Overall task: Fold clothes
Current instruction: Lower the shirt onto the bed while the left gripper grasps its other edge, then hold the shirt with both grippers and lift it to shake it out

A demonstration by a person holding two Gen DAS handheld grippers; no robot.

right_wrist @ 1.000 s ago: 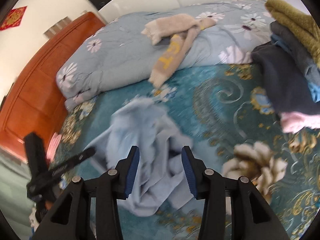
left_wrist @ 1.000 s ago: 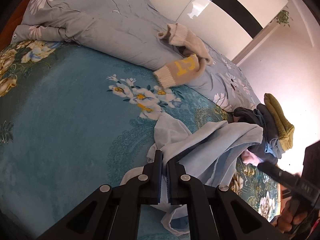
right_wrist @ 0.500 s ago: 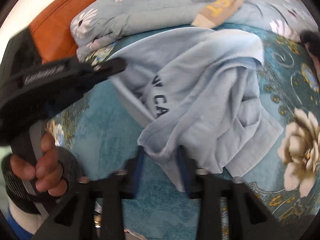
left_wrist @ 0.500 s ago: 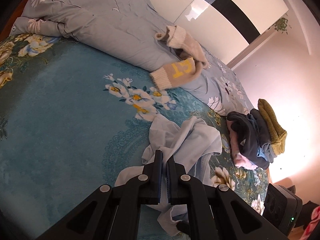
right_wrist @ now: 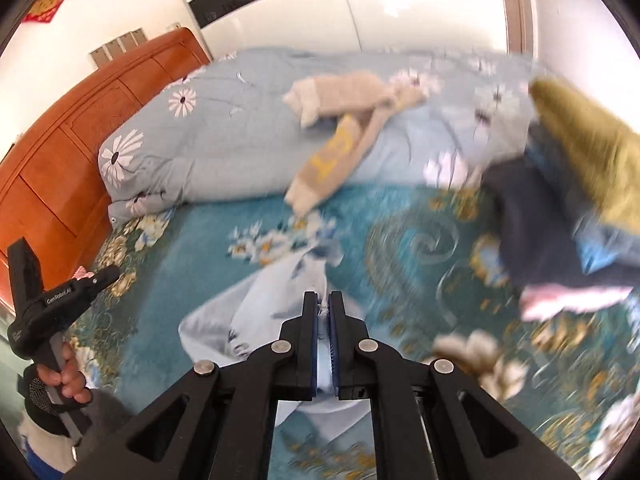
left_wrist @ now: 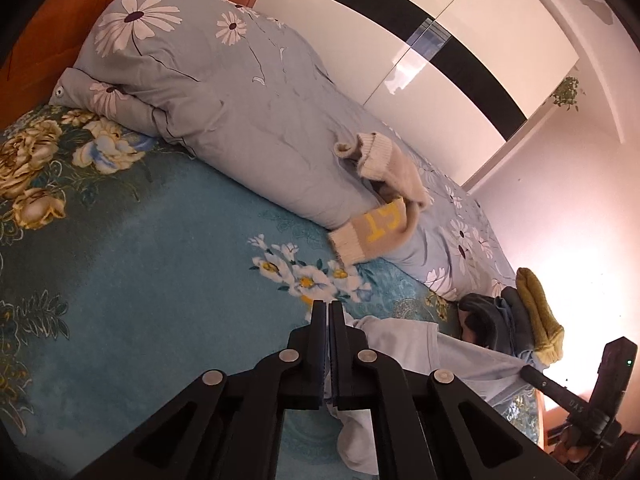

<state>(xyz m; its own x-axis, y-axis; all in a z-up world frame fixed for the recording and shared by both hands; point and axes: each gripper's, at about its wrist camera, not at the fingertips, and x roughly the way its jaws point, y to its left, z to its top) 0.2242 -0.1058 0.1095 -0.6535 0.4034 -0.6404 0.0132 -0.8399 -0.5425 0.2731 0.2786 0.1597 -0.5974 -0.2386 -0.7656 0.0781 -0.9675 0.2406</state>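
Only the right wrist view shows a red wall hanging (right_wrist: 47,3), upper left; both grippers (left_wrist: 329,309) (right_wrist: 323,299) pinch the crumpled pale-blue shirt (left_wrist: 404,336) (right_wrist: 256,312)

Orange wooden headboard (right_wrist: 60,152), daisy-print grey duvet (left_wrist: 224,92), teal floral bedspread (left_wrist: 132,264), glossy wardrobe (left_wrist: 420,20)

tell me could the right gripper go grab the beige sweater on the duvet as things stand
Probably not right away. The right gripper is shut on the light blue shirt, as is the left gripper. The path across the bed to the beige sweater looks clear, but the shirt must be released first.
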